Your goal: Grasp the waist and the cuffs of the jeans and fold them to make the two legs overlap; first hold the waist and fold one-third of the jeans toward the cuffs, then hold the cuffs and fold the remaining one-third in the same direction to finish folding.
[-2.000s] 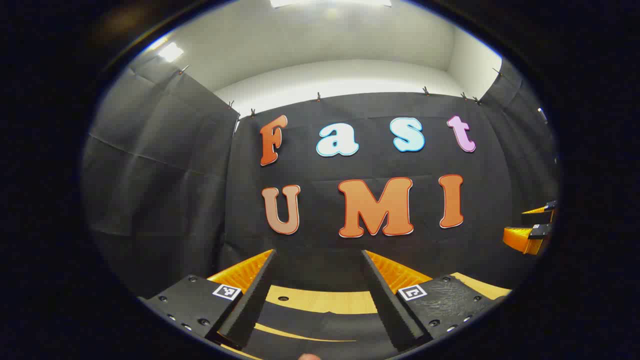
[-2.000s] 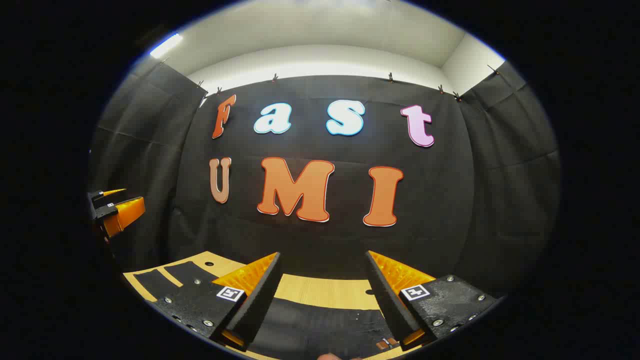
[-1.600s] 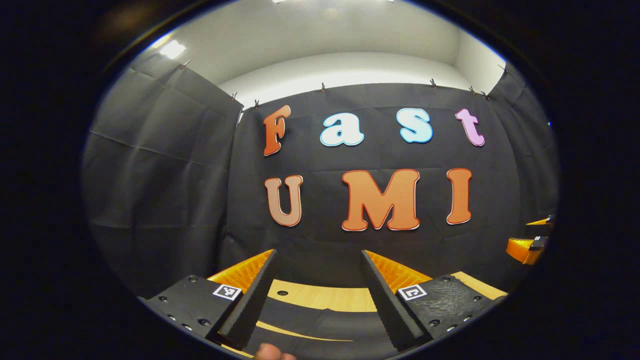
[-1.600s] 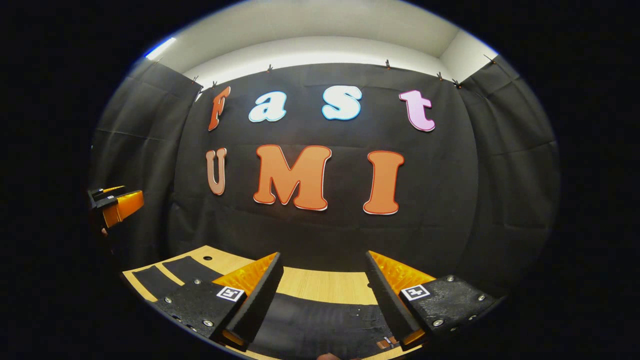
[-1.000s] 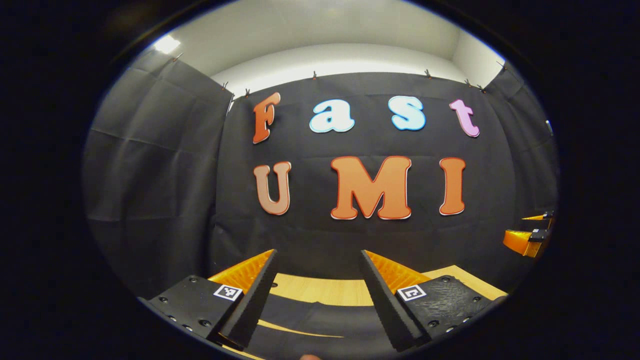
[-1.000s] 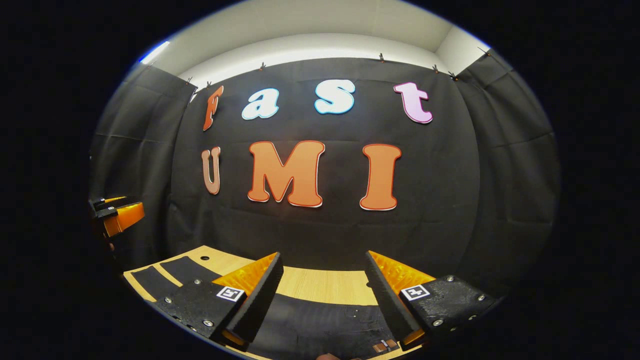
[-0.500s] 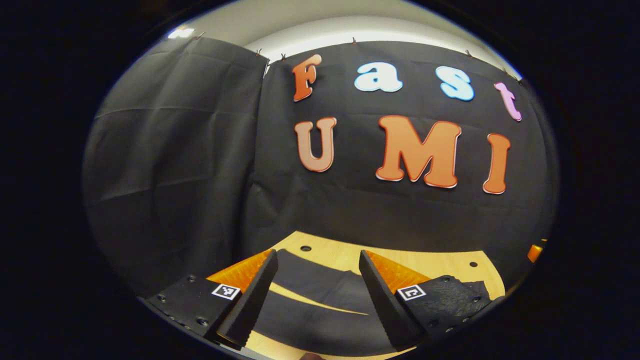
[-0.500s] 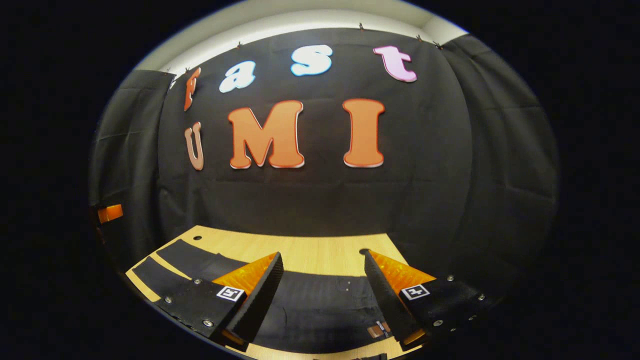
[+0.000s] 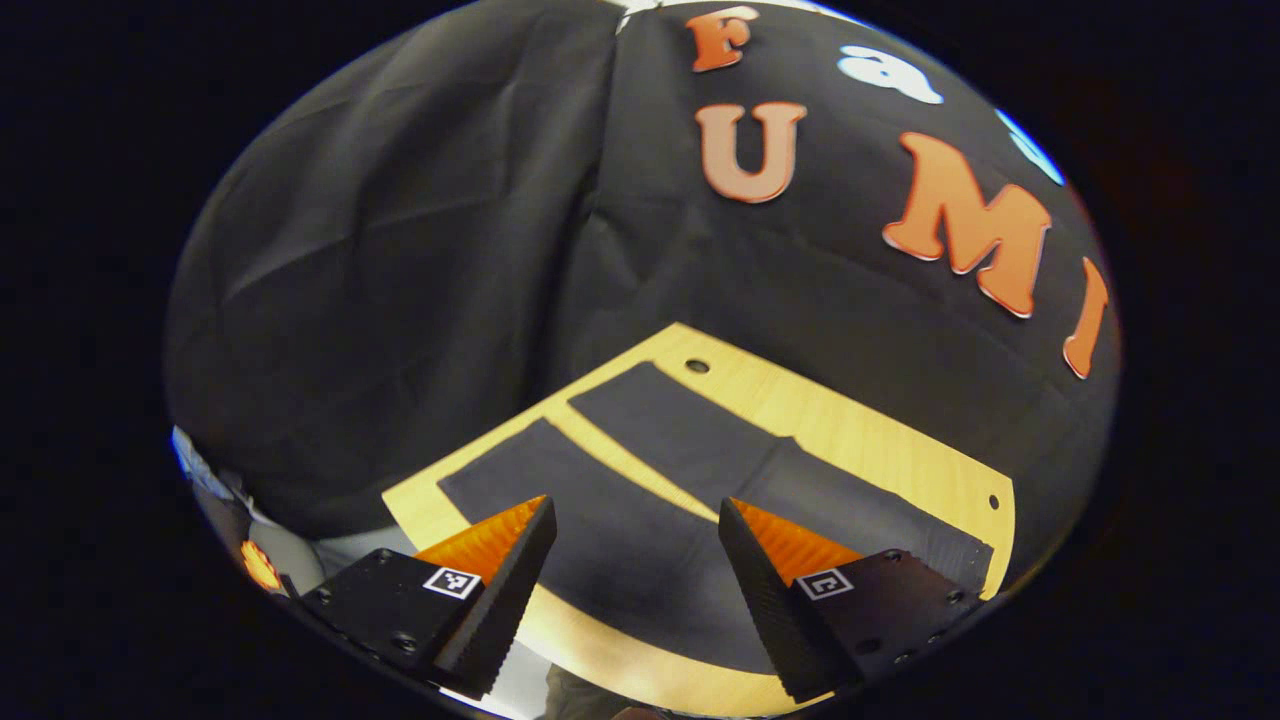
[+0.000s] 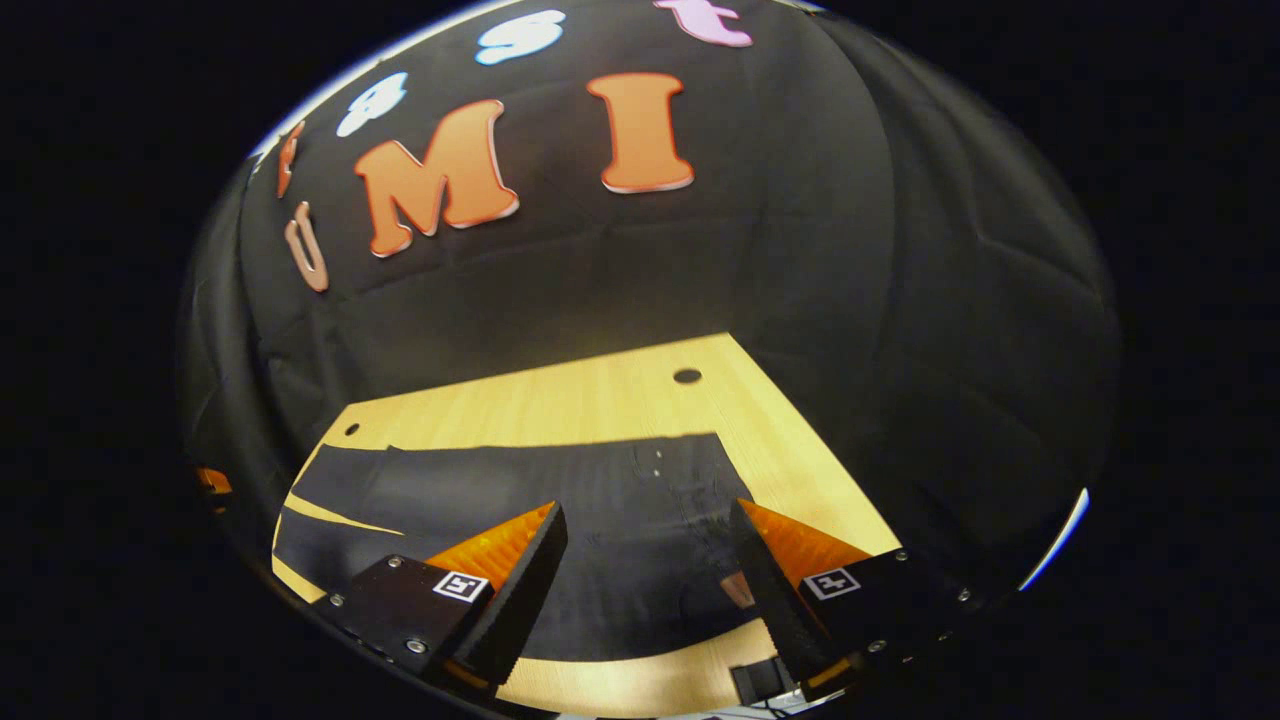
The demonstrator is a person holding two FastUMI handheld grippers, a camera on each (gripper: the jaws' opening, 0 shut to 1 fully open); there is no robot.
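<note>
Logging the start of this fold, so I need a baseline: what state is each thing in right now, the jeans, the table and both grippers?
jeans: spread flat on the table, legs apart, unfolded.
table: wooden top, jeans lying on it.
left gripper: open, above the leg end, holding nothing.
right gripper: open, above the waist end, holding nothing.

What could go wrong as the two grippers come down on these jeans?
1. The dark jeans lie flat on the wooden table, so the open left gripper may scrape the wood and pinch nothing, or only one layer.
2. The two legs are spread with a strip of table between them; an uneven grasp could leave them misaligned when they are overlapped.
3. The right gripper, also open, hovers near the waist close to the table's near edge, where a tug might drag the fabric off.
</note>
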